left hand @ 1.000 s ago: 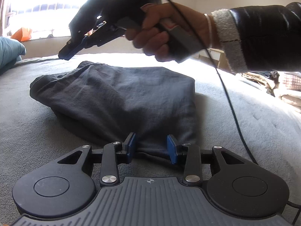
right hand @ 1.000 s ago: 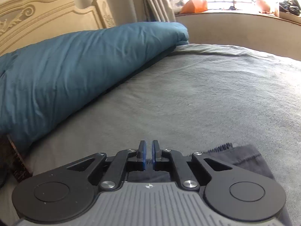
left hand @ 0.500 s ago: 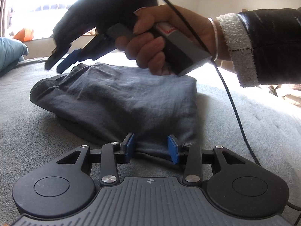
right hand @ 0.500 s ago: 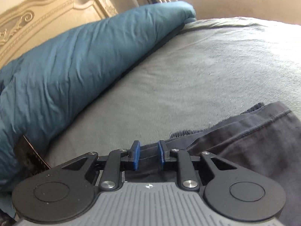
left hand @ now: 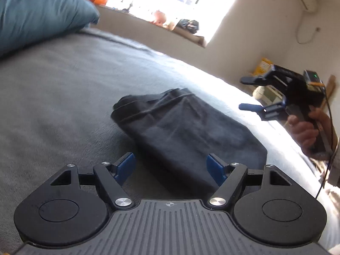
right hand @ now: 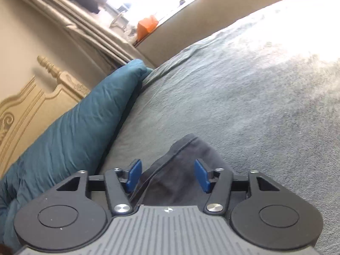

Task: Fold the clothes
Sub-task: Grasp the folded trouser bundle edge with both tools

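A dark grey folded garment [left hand: 182,131] lies on the grey bedspread [left hand: 53,97]. My left gripper [left hand: 172,166] is open, its blue pads wide apart above the garment's near end, holding nothing. In the left wrist view my right gripper [left hand: 247,93] hovers at the right above the bed, open, held by a hand [left hand: 308,129]. The right wrist view shows my right gripper [right hand: 167,175] open over a hemmed end of the garment [right hand: 182,170], with nothing gripped between its pads.
A teal pillow [right hand: 70,131] lies along the cream carved headboard [right hand: 23,108]. Curtains and a window ledge with an orange object [right hand: 146,26] are behind the bed. A cable [left hand: 330,148] hangs from the right gripper. Grey bedspread stretches beyond the garment.
Both grippers have opened wide; the right one went from shut to open. The right gripper swung from above the garment's far end to the right side. The left gripper lifted and turned.
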`<control>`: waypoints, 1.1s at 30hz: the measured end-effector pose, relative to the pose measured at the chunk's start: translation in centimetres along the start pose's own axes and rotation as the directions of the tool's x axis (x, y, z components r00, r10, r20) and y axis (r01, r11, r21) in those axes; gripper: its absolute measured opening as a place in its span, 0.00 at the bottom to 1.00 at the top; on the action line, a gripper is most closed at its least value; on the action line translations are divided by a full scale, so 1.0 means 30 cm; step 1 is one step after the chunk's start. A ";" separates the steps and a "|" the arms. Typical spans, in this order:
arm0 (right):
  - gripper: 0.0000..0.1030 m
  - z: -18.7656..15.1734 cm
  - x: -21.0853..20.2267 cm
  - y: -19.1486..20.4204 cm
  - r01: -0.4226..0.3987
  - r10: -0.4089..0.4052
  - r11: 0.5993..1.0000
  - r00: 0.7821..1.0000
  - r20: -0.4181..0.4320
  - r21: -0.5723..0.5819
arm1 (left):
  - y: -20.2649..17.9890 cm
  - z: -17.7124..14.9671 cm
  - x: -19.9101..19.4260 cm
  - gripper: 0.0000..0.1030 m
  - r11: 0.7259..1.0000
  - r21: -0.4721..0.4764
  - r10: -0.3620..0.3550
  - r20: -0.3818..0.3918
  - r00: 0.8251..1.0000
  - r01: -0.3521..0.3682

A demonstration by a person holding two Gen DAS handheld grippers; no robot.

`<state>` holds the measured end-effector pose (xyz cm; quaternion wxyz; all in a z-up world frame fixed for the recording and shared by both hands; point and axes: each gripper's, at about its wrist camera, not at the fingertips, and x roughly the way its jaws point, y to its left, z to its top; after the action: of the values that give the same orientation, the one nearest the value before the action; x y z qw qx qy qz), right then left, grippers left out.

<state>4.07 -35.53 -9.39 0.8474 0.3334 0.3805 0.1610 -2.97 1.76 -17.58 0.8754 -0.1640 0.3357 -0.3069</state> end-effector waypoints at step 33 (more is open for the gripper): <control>0.81 0.105 0.518 -0.117 -0.276 0.288 0.957 0.847 -0.447 0.093 | 0.175 0.095 0.172 0.57 0.961 -0.251 -0.103 0.073 0.992 0.118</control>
<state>16.75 -31.30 -18.62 0.6971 0.3493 0.5175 0.3525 4.26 2.63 -20.61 0.8380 -0.3027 0.3365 -0.3048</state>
